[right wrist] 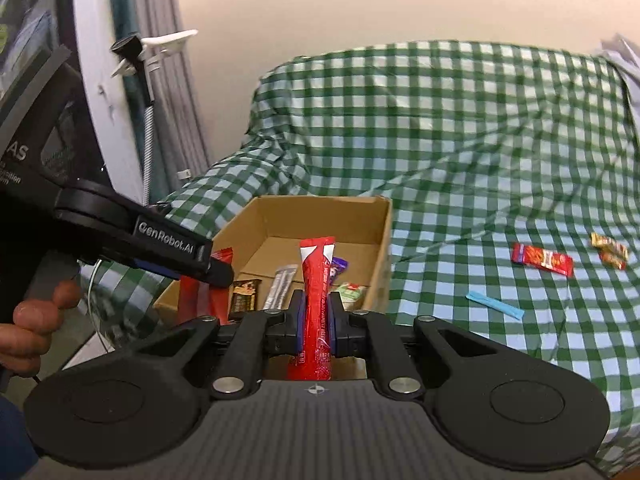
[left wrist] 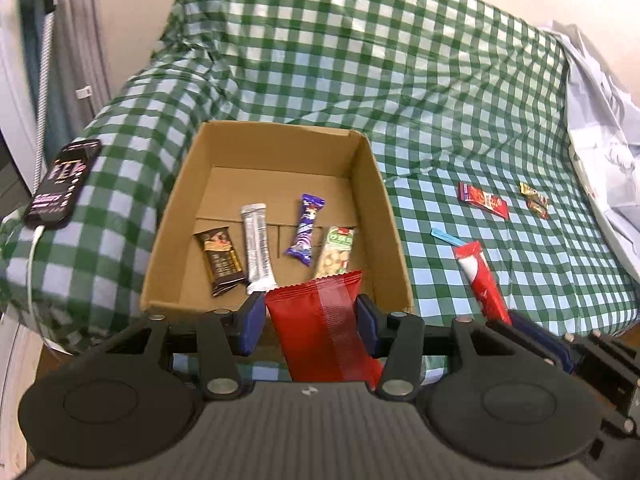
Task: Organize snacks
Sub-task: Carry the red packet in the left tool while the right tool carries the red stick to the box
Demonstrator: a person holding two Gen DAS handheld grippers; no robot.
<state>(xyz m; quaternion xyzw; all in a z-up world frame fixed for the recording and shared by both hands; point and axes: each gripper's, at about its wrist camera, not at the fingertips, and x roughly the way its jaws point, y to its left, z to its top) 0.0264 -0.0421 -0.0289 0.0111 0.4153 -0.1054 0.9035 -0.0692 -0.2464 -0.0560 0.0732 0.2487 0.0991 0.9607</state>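
Both claws are carrying snacks right now. The left claw (left wrist: 310, 322) is standing about half open but clamped on a wide red packet (left wrist: 324, 328), and the right claw (right wrist: 316, 322) is squeezed nearly shut on a slim red stick pack (right wrist: 316, 304). The cardboard box (left wrist: 374, 216) is sitting dead ahead of and below both, on the green checked cloth (left wrist: 460, 80), already holding four bars. Both packs are pointing lengthwise toward the box; the left looks nearer, its packet's tip hanging over the near rim. A red bar (right wrist: 542, 259), gold candies (right wrist: 610, 250) and blue stick (right wrist: 495, 305) are lying off to the right.
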